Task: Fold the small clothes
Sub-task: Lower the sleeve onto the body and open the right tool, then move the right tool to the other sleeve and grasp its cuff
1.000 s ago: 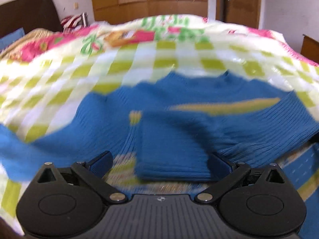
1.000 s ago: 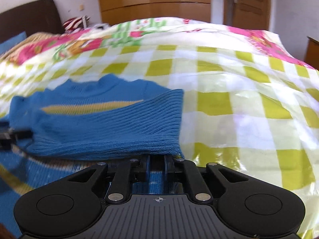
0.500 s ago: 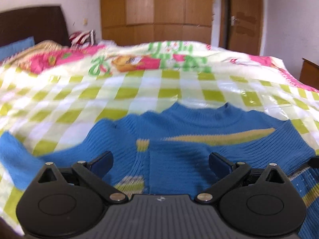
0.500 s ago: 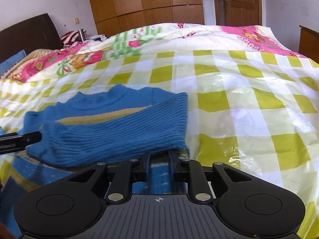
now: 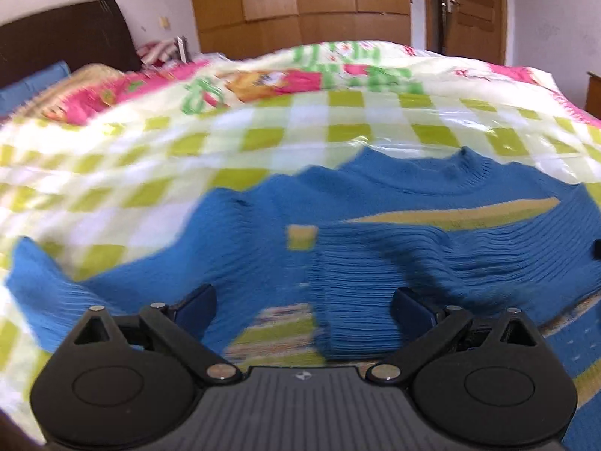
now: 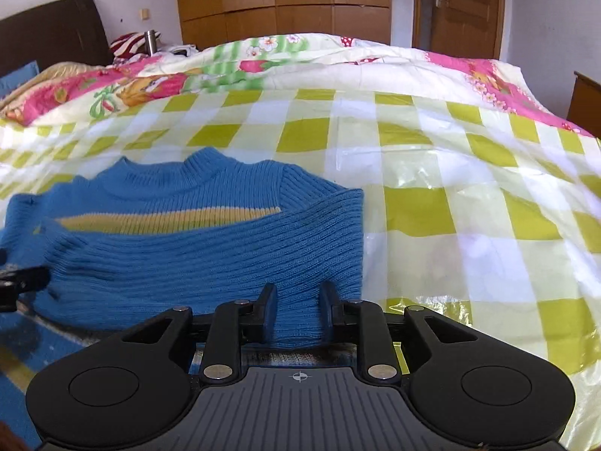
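Observation:
A small blue ribbed sweater [image 5: 375, 203] with a yellow chest stripe lies on the bed. Its right sleeve [image 6: 225, 259] is folded across the chest; its left sleeve [image 5: 41, 285] lies stretched out to the left. My left gripper [image 5: 304, 304] is open and empty, hovering over the sweater's lower middle. My right gripper [image 6: 296, 308] is partly open over the folded sleeve's edge, its fingers apart and holding nothing. The left gripper's tip [image 6: 22, 280] shows at the left edge of the right wrist view.
A yellow-checked plastic sheet [image 6: 450, 195] covers the bed. A pink floral quilt [image 6: 112, 86] lies behind it. A dark headboard [image 6: 49, 34], a wardrobe [image 6: 285, 0] and a door [image 6: 465, 7] stand at the back.
My right gripper has opened and let go of the folded sleeve, which lies across the chest. My left gripper stayed open, shifting over the sweater.

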